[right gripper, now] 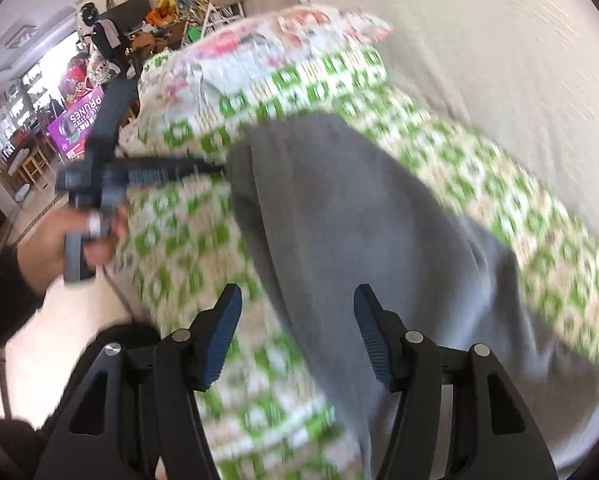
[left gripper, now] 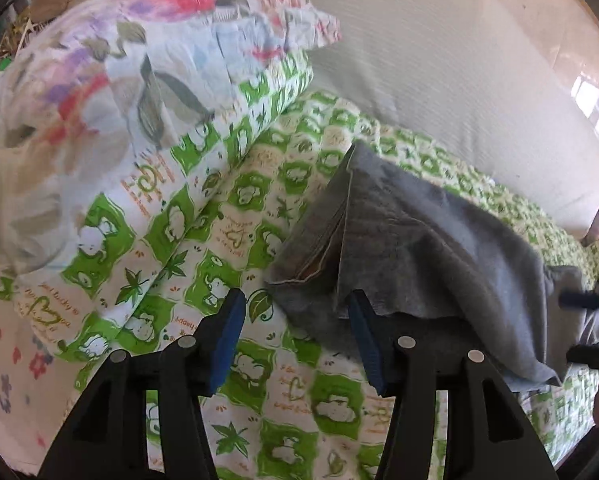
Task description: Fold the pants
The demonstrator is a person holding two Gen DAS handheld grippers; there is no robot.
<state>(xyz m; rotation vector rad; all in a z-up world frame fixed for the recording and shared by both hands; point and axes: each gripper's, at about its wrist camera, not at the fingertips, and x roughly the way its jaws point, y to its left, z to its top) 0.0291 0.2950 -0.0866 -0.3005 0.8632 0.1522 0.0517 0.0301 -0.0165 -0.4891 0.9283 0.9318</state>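
Grey fabric: pants [left gripper: 431, 236] folded over, lying on the green-and-white sheet [left gripper: 235, 264], near the white backrest [left gripper: 459, 60].
Pants, right wrist view: grey mass [right gripper: 339, 216] running from mid-frame down past the fingers; heavily blurred.
Fold edge: doubled layers with a seam showing at the near left corner, left wrist view.
Left gripper [left gripper: 297, 344]: fingers spread, blue pads apart; right pad [left gripper: 365, 344] at the hem of the top layer, contact unclear; left pad over bare sheet; nothing pinched.
Right gripper [right gripper: 297, 340]: fingers spread, nothing pinched; pants under the gap and the right finger, sheet under the left.
Hand [right gripper: 71, 240]: dark sleeve, gripping the left tool's handle, seen from the right wrist.
Pillow [left gripper: 111, 92]: floral print, on a rolled green-print cover, left of the pants and apart from them.
Background: cluttered room, purple box [right gripper: 81, 122] with lettering.
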